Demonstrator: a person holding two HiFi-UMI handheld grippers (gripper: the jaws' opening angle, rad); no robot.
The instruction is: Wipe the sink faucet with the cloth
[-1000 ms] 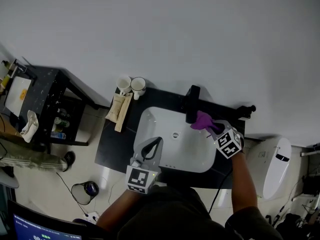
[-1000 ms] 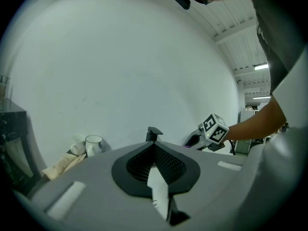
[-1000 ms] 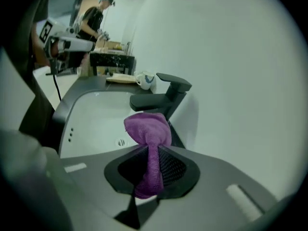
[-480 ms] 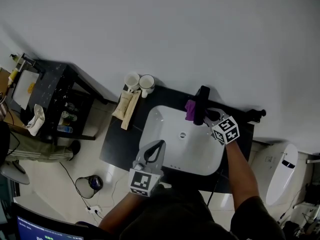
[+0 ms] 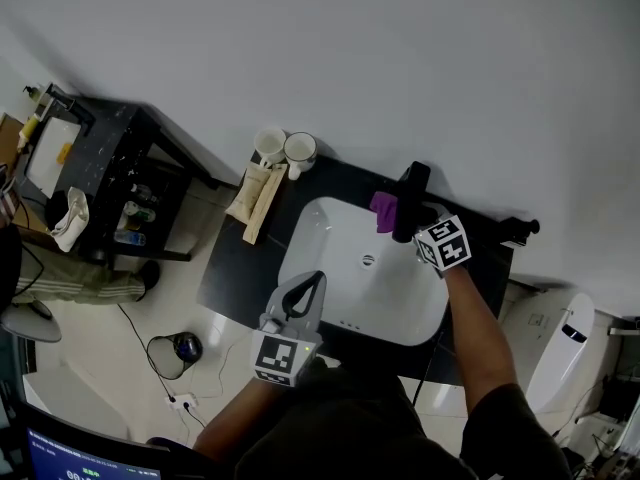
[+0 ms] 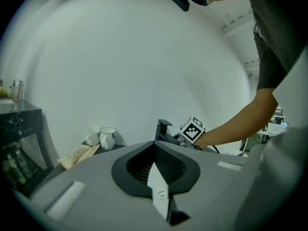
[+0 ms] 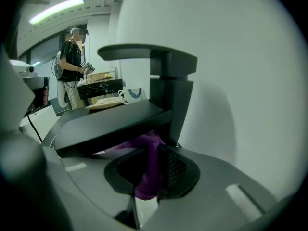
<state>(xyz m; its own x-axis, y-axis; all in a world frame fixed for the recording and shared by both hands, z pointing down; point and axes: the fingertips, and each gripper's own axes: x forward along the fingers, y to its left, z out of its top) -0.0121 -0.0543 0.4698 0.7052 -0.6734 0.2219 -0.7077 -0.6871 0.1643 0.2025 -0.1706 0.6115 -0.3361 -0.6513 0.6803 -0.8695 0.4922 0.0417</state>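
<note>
Purple cloth was nowhere near the left gripper, which hung closest to the person over the near rim of the white rounded sink, its jaws pressed together on nothing. Farther out, the right gripper pinched a fold of that cloth. The free part bunched up ahead of its jaws, under the flat spout of the black angular faucet, and seemed to touch the spout's underside beside the upright column. Beyond stood the pale wall, with two white mugs well off to the right gripper's left. Only a narrow fold looked held, so dragging along the spout's edge might tug the cloth free into the sink. A hard jaw could also knock the lever on top.
</note>
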